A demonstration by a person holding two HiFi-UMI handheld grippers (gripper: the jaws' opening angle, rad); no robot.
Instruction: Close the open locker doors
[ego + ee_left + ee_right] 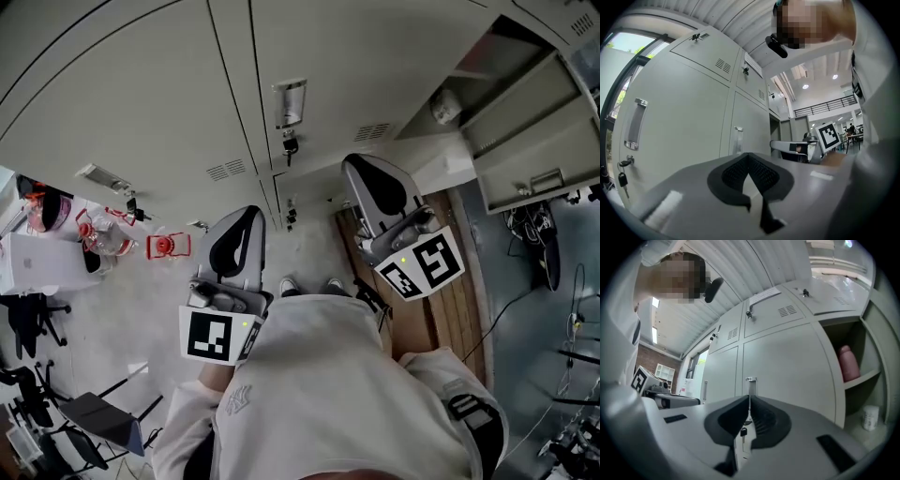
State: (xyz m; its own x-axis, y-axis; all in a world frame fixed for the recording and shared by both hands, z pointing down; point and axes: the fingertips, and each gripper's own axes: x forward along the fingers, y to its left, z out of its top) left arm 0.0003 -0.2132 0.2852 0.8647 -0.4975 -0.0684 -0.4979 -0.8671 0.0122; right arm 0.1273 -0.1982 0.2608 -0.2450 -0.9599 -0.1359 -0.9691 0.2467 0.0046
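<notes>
both grippers have their jaws pressed together on nothing. the open pale grey metal locker door [525,141] stands out at the head view's upper right. the right gripper [357,165] hangs left of it, apart, and the left gripper [251,216] is farther left. behind that door a pink bottle [848,363] stands on a shelf, with a white jar [868,417] below it. black cables [544,246] lie on the floor just below the door's handle edge. a brown wooden floor strip [450,309] runs between the right gripper and the door.
</notes>
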